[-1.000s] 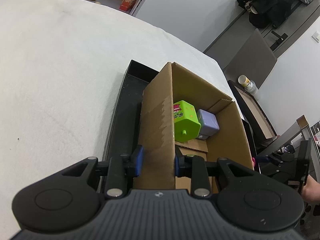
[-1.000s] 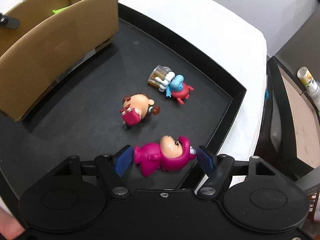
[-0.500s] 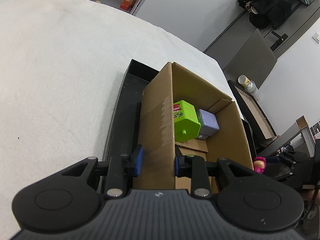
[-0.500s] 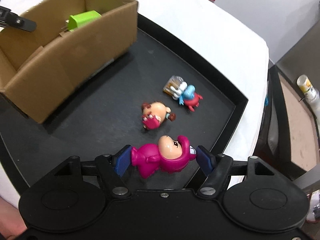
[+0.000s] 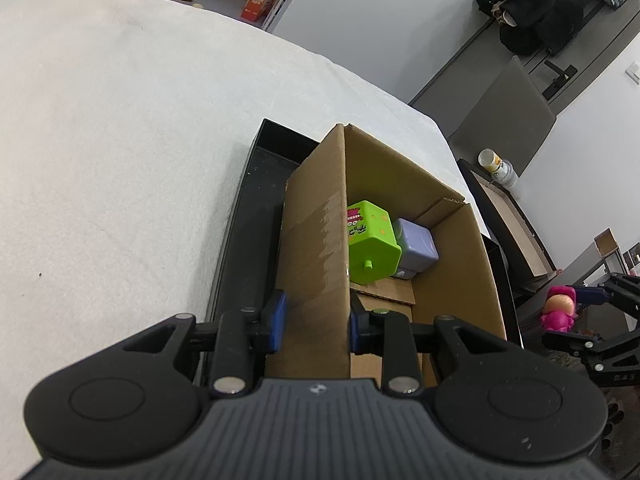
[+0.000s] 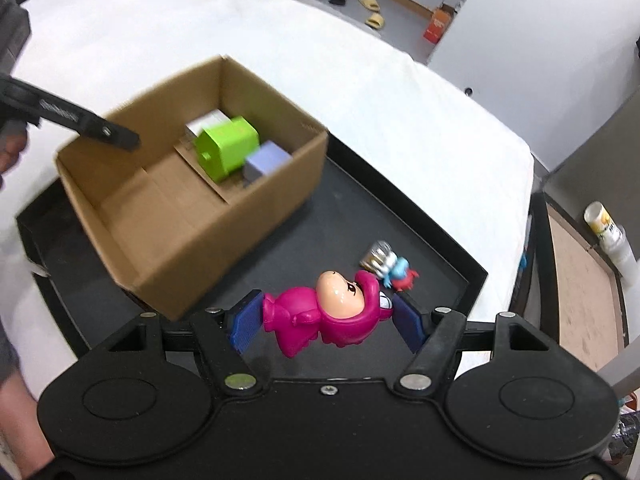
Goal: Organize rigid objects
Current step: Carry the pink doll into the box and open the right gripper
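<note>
Magenta plastic figurine (image 6: 324, 318) clamped in right jaws; clear brown cardboard box (image 6: 192, 216) rim at 10 o'clock before releasing; left jaws pinch box wall

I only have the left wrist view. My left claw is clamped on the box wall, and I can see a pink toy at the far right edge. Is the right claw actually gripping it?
Observer: Yes. The right claw has the pink figure between its blue pads, held off the black tray.
Operator: Anything left on the tray to collect?
Observer: One small blue and red figure lies near the tray's right rim, beside a little clear cup.
Operator: Is there room in the box?
Observer: Yes. The green block and lilac cube sit at the far end of the cardboard box; the near half shows bare cardboard floor.
</note>
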`<state>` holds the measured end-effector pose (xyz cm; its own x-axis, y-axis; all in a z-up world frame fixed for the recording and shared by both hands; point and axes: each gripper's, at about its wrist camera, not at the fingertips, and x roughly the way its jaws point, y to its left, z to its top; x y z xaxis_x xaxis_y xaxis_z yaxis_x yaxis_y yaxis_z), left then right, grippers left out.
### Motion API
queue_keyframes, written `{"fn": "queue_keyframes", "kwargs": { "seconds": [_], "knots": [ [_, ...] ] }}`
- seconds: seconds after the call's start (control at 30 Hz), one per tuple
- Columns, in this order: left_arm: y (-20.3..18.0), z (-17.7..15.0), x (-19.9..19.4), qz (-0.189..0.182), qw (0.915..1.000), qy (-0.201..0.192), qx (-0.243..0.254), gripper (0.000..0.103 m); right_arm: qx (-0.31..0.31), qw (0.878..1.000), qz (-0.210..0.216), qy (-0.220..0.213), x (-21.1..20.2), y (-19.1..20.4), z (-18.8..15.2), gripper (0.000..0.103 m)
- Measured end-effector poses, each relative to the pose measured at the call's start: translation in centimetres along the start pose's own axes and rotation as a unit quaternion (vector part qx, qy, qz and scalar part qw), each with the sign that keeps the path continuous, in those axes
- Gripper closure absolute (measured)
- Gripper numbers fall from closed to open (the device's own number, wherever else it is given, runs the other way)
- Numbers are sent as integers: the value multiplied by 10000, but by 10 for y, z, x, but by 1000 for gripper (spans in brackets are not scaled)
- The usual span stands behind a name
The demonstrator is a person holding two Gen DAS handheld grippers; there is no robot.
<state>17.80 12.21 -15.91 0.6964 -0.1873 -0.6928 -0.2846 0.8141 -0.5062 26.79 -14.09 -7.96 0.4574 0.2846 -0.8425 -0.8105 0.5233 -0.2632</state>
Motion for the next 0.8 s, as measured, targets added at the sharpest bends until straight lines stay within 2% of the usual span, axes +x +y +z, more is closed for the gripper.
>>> {"fn": "queue_keyframes", "kwargs": {
  "seconds": [0.43, 0.8],
  "knots": [
    [3, 1, 1, -43, 10000, 23, -38, 75, 138, 9978, 355, -534, -17, 21, 43, 35],
    [8, 2, 1, -125, 9999, 51, -69, 75, 105, 9960, 691, -554, 4, 54, 66, 35]
  ]
}}
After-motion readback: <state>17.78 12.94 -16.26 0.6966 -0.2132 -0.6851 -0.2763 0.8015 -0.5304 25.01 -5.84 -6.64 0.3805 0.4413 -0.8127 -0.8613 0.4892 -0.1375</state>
